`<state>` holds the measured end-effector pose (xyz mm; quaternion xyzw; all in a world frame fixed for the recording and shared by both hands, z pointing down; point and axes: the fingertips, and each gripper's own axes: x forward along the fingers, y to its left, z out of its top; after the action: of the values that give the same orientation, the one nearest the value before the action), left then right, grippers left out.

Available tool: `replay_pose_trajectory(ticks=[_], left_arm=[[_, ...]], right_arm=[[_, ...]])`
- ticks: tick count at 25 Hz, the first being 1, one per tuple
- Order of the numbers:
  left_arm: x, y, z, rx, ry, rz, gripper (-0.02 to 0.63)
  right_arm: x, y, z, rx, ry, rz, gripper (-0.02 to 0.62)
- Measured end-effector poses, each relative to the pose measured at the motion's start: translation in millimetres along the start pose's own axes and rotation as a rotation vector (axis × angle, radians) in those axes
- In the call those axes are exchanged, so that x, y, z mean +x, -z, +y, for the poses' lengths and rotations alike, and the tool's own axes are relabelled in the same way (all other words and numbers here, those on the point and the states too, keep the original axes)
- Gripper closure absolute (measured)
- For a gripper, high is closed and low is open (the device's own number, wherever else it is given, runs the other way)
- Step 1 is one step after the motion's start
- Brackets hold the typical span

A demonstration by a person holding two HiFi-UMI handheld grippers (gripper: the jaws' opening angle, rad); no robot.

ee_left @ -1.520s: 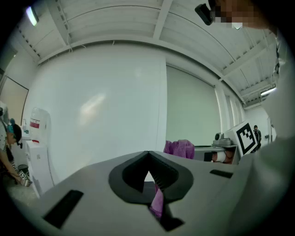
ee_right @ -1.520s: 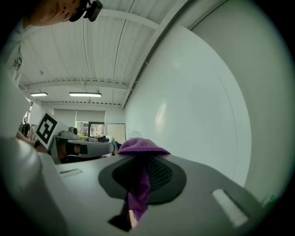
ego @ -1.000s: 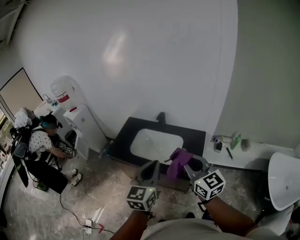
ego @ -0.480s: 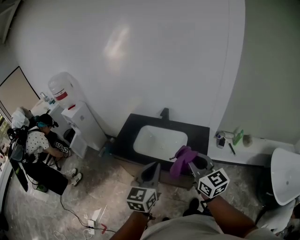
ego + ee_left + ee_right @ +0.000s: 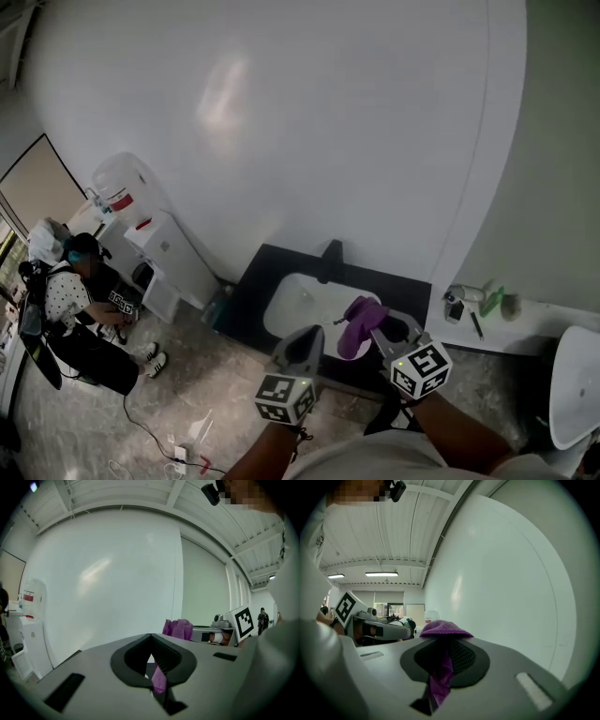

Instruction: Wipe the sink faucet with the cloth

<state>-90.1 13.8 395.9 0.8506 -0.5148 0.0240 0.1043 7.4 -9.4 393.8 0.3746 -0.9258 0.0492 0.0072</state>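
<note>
A white sink (image 5: 298, 302) sits in a black counter (image 5: 253, 281), and the dark faucet (image 5: 329, 260) stands at its back edge against the wall. The purple cloth (image 5: 357, 324) hangs bunched from my right gripper (image 5: 380, 328), which is shut on it over the sink's near right edge. In the right gripper view the cloth (image 5: 442, 629) caps the closed jaws of my right gripper (image 5: 440, 641) and trails down the seam. My left gripper (image 5: 307, 339) is shut just left of the cloth, apart from it. A thin purple sliver shows in the jaw seam of the left gripper (image 5: 151, 641); the cloth (image 5: 177, 629) shows beyond it.
A white water dispenser (image 5: 141, 220) stands left of the counter, and a person (image 5: 80, 300) sits further left. A ledge (image 5: 525, 323) at the right holds small bottles. A white basin (image 5: 574, 386) lies at the far right. Cables (image 5: 178, 441) run over the floor.
The sink and faucet have drawn nearer and shifted right in the head view. Both grippers stay side by side, the right one still holding the cloth, now at the basin's edge.
</note>
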Motion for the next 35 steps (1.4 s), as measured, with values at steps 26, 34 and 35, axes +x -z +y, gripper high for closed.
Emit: replay_pose_trajectory(ticks=[26,34,35], left_arm=[[233,98,145,-0.055,-0.027,0.22,0.6],[253,114,164,-0.081,0.002,0.238,0.6],[255,115,165,-0.084,0.005,0.24,0.6]], right_arm=[[352,163,-254,-0.081,-0.057,0.277,0.566],[324,267,-275,-0.045,-0.013,0.429,0.569],[322,289,-278,-0.035,-0.014,0.494,0.569]])
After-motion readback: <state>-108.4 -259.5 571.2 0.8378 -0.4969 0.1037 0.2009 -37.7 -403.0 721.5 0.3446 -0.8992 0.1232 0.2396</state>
